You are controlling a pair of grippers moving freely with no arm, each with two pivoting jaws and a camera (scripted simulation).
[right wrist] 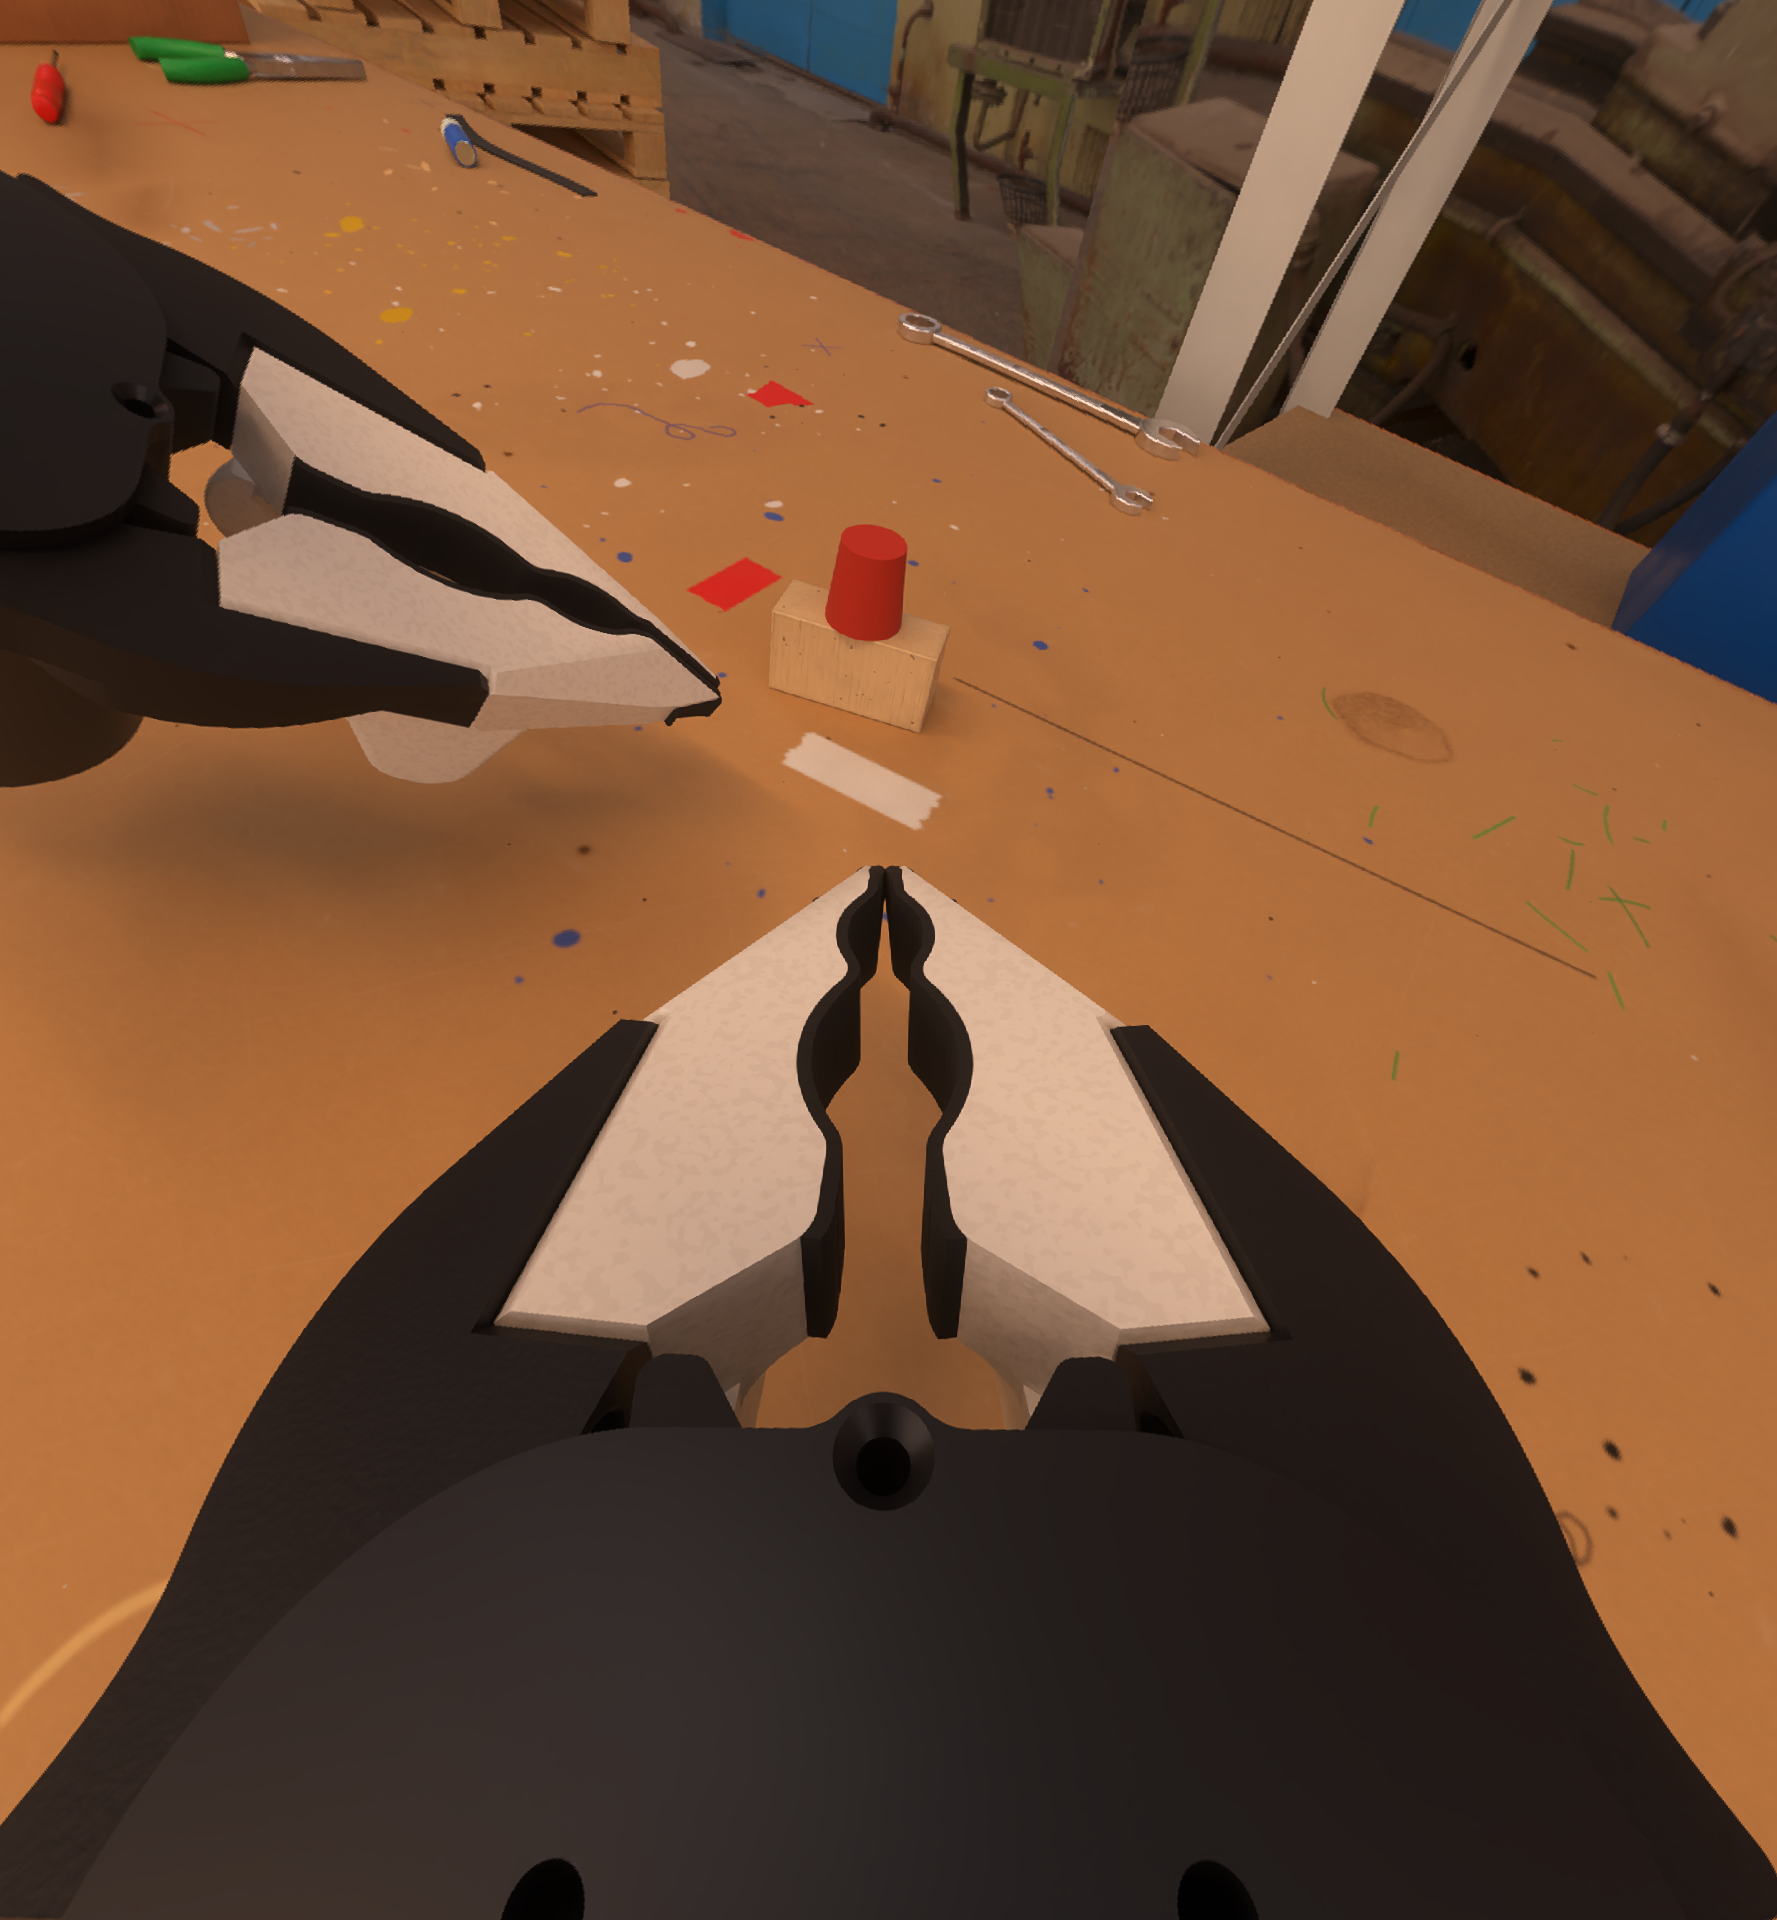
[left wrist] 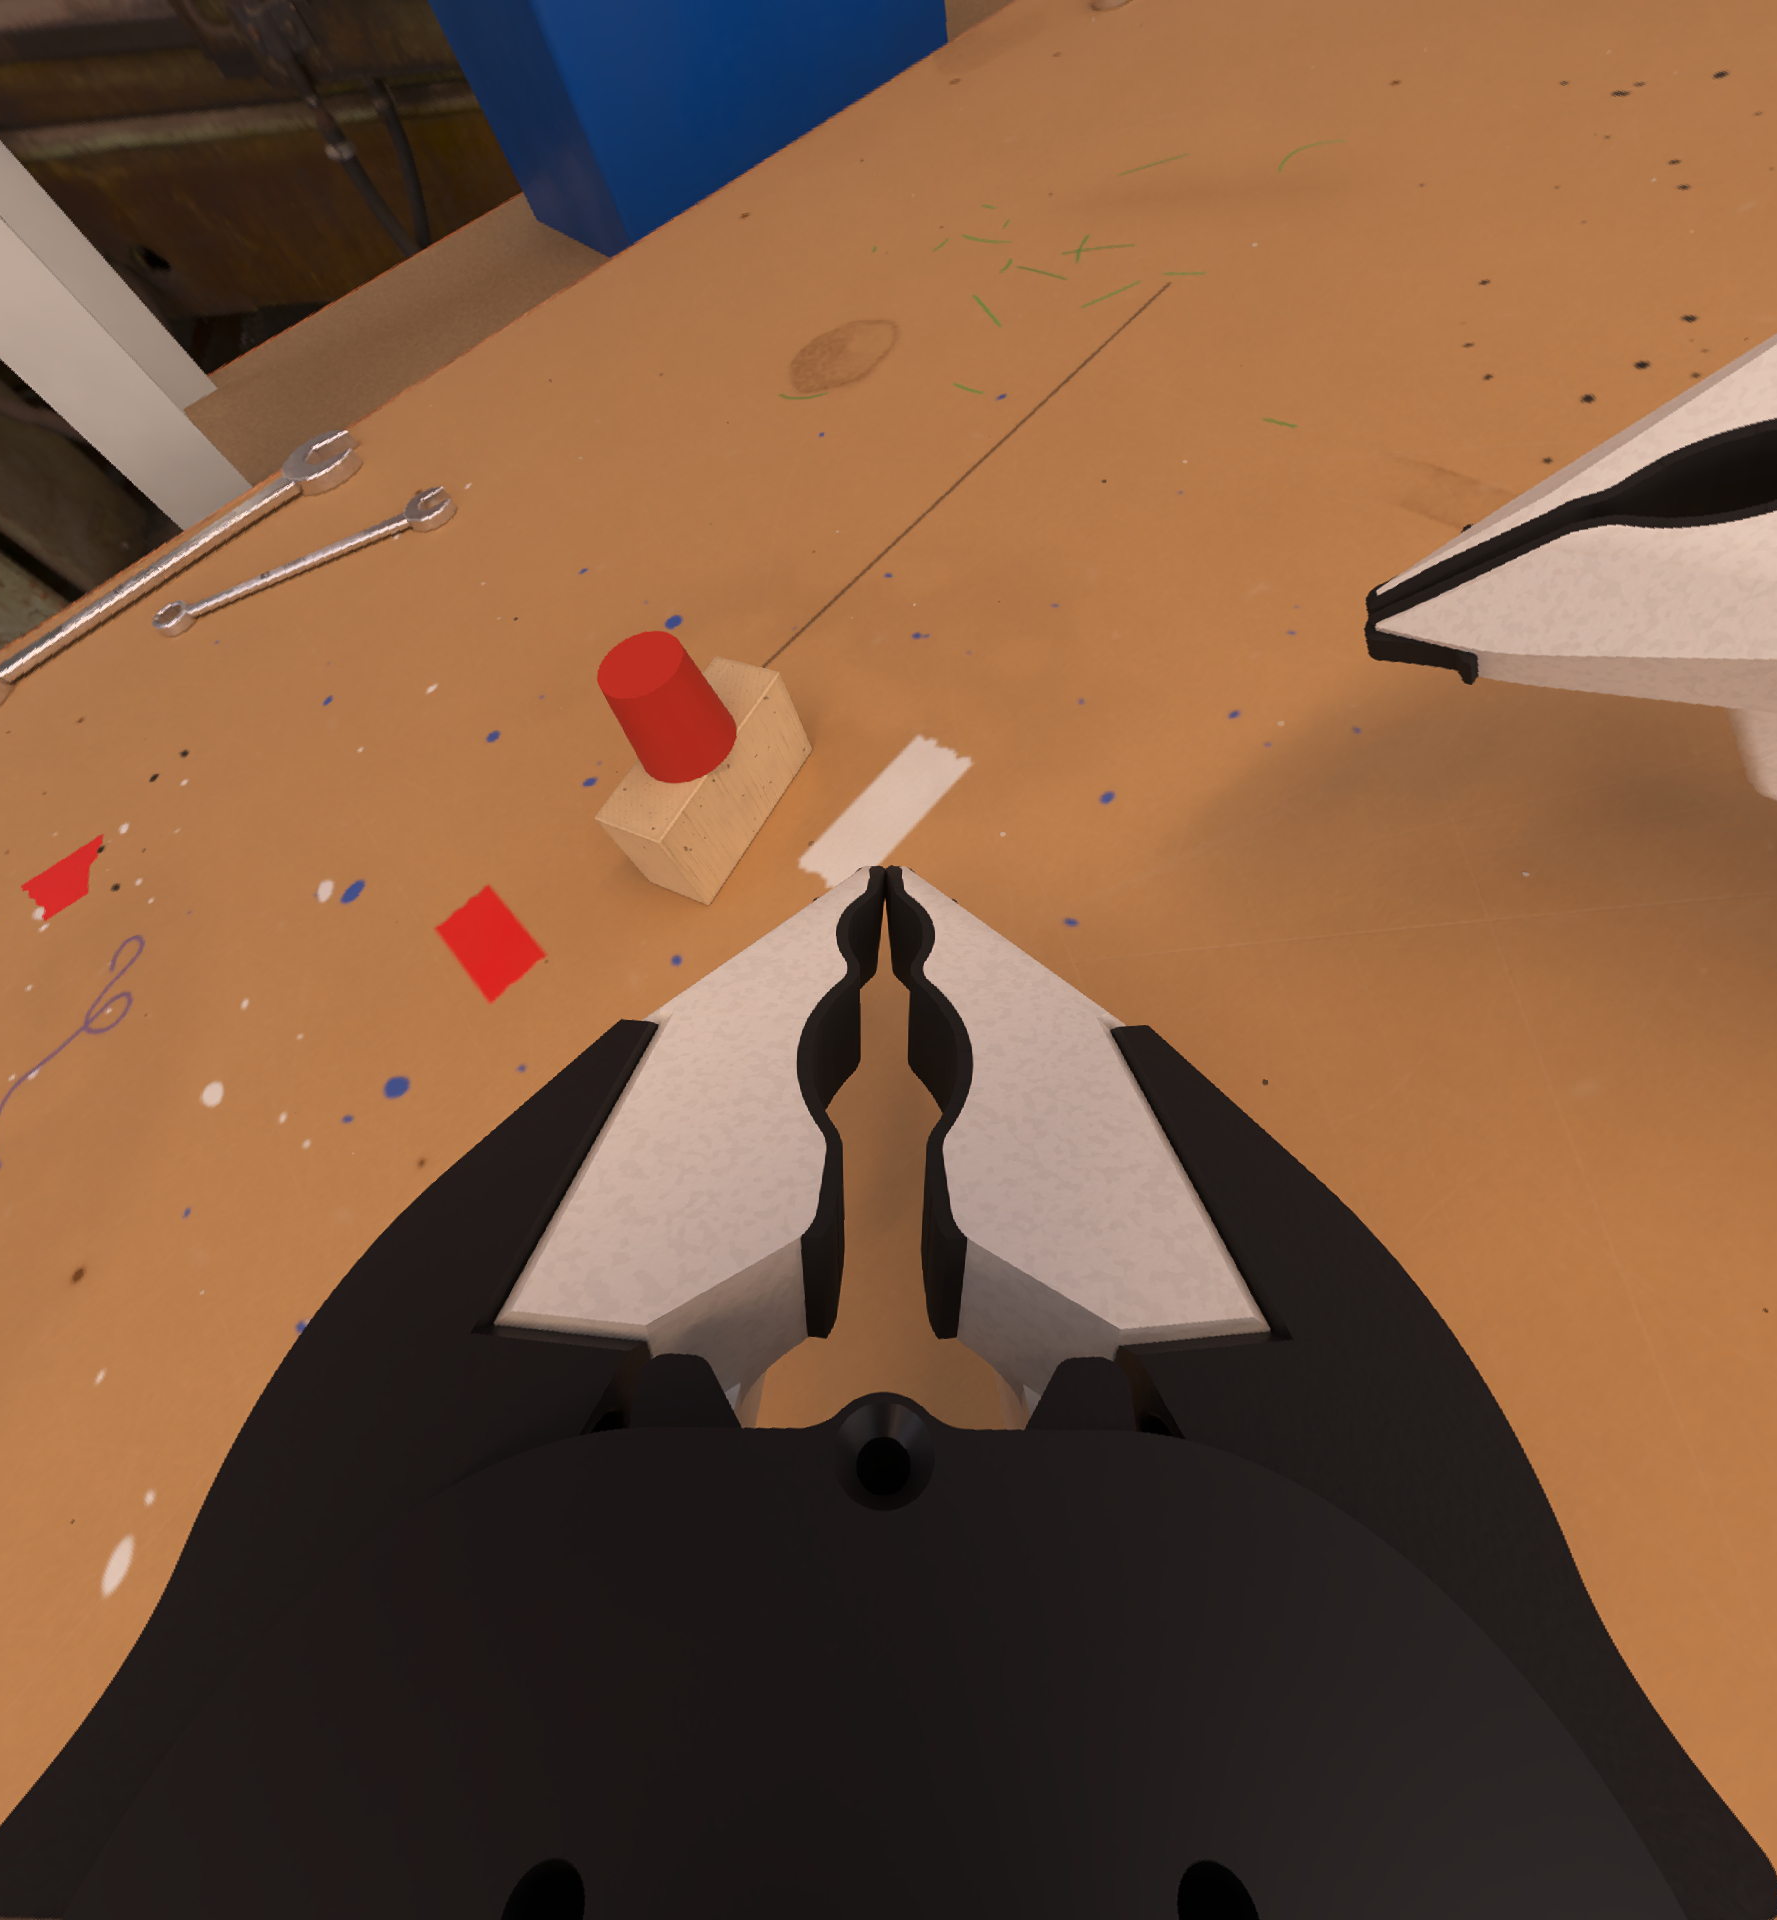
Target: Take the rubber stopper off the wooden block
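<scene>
A red rubber stopper (left wrist: 667, 707) stands upright on a pale wooden block (left wrist: 718, 821) that rests on the brown workbench. Both also show in the right wrist view, the stopper (right wrist: 866, 582) on the block (right wrist: 853, 665). My left gripper (left wrist: 885, 873) is shut and empty, a little short of the block and to its right. It shows in the right wrist view (right wrist: 702, 707) with its tips just left of the block. My right gripper (right wrist: 885, 873) is shut and empty, nearer than the block. It shows in the left wrist view (left wrist: 1377, 623) far to the right.
Two metal wrenches (left wrist: 188, 571) (right wrist: 1060, 405) lie beyond the block near the bench edge. A strip of white tape (left wrist: 889, 810) (right wrist: 863, 779) and red tape patches (left wrist: 489, 940) (right wrist: 733, 582) are stuck flat on the bench. A blue cabinet (left wrist: 697, 94) stands off the bench's far edge.
</scene>
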